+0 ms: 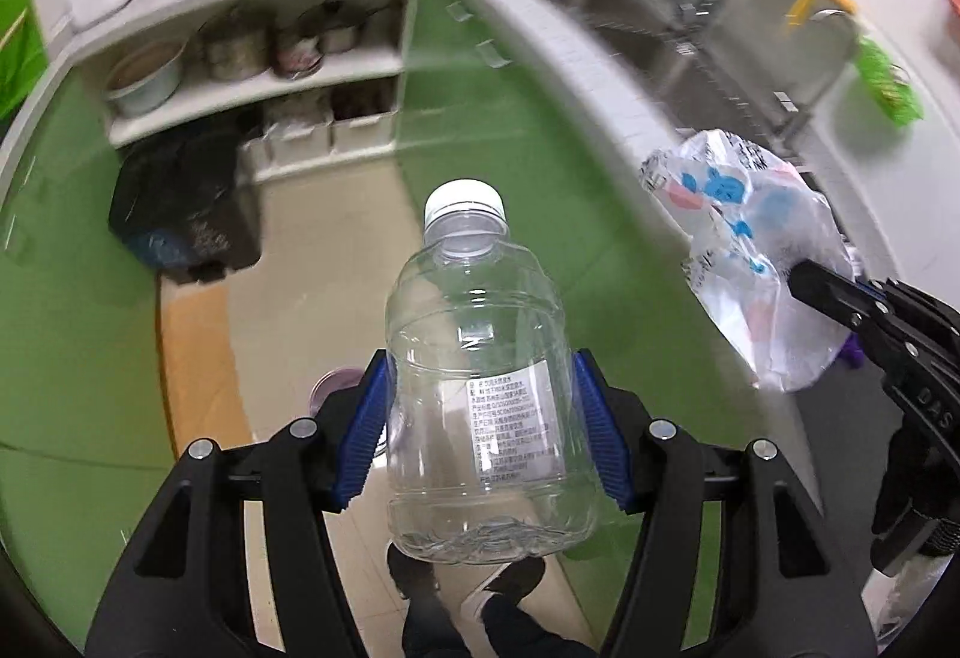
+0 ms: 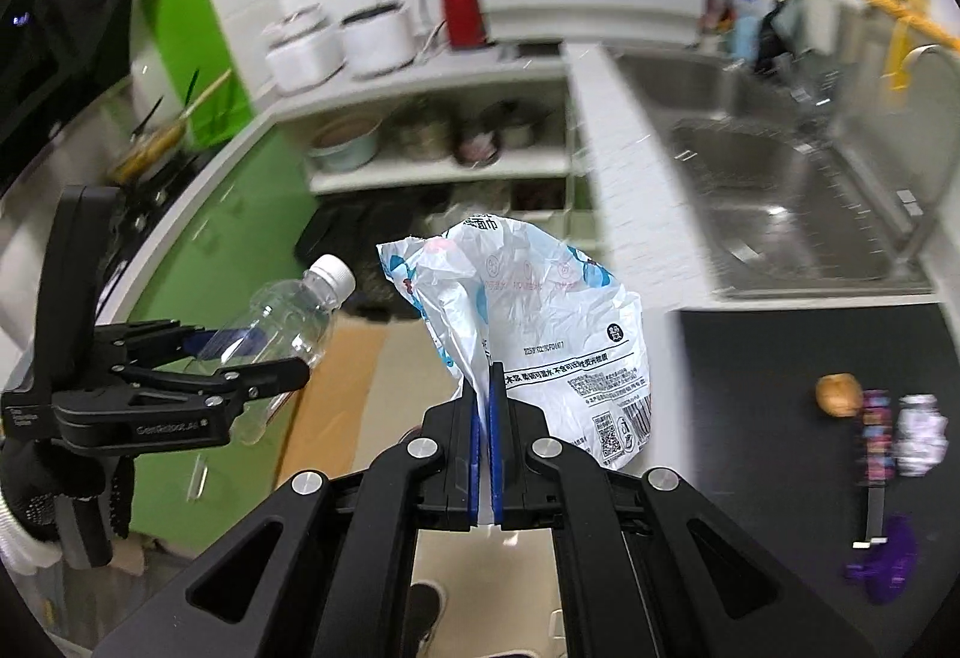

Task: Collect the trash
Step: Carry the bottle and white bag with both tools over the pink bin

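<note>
Kitchen, green cabinets, dark surface (image 2: 780, 358) at 3 o'clock in the right view, black bin (image 1: 180, 214) on the floor at 10 o'clock in the left view. Left gripper (image 1: 480, 436): jaws clamped on an empty capped bottle (image 1: 480, 388); right gripper (image 2: 486, 442): jaws together on a crumpled wrapper (image 2: 540, 322), both carried in the air. Judged part done: two pieces collected, not yet binned; a brown lump (image 2: 839, 394), a white wad (image 2: 921, 433) and purple scraps (image 2: 885, 562) are left on the surface.
</note>
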`<state>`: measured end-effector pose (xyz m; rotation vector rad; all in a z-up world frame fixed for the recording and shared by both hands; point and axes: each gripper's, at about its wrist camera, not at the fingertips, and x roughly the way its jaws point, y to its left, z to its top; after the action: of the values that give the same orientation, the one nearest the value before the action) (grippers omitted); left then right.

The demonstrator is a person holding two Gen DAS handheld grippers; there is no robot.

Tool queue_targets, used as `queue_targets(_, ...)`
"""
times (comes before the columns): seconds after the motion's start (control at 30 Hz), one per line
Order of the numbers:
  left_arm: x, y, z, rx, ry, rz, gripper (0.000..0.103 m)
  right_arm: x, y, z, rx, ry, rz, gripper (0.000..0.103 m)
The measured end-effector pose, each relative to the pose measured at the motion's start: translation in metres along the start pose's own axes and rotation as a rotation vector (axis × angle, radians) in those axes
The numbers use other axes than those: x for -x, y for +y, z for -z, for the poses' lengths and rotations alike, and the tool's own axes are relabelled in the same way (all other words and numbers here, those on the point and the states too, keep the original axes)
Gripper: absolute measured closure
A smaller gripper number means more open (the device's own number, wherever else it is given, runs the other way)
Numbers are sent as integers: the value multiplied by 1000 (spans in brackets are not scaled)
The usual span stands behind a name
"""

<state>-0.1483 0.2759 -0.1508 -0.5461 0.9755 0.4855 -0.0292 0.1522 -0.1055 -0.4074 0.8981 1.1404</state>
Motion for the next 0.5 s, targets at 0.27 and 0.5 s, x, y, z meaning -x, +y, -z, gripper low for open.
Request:
queue_targets(0.27,-109,104,42,82,99,-17,43,-124,27,34,17,133,-47,101)
queue_targets(0.5,-255,166,102,130,216,-14,43,-241,24,94,12,239,-63,101)
